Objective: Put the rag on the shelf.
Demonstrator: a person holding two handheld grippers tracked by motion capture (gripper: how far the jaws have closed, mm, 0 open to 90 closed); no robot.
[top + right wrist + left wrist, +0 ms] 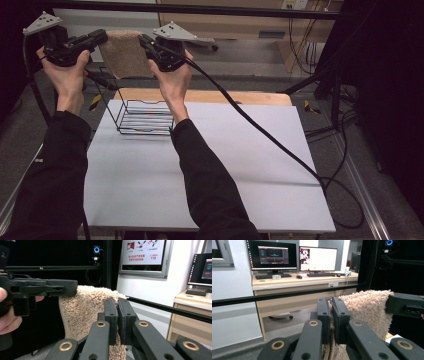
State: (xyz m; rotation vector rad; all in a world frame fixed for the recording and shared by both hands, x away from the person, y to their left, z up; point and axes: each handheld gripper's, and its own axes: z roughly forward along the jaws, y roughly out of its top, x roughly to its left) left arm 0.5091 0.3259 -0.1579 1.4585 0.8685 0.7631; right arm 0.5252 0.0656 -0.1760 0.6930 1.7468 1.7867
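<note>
A beige fluffy towel (124, 52) hangs spread between both grippers, held up high above the far edge of the table. My left gripper (101, 36) is shut on the towel's left top corner; its jaws pinch the cloth (362, 307) in the left gripper view. My right gripper (144, 41) is shut on the right top corner, with the towel (82, 310) drooping behind its jaws. Each gripper view also shows the other gripper clamped on the far corner. A black wire basket (142, 117) stands on the table below the towel.
The table has a white sheet (210, 165) over a wooden top. The right gripper's black cable (260, 130) runs across the sheet to the right edge. A black frame bar (225, 10) crosses beyond the table; a desk with monitors (294, 255) stands farther off.
</note>
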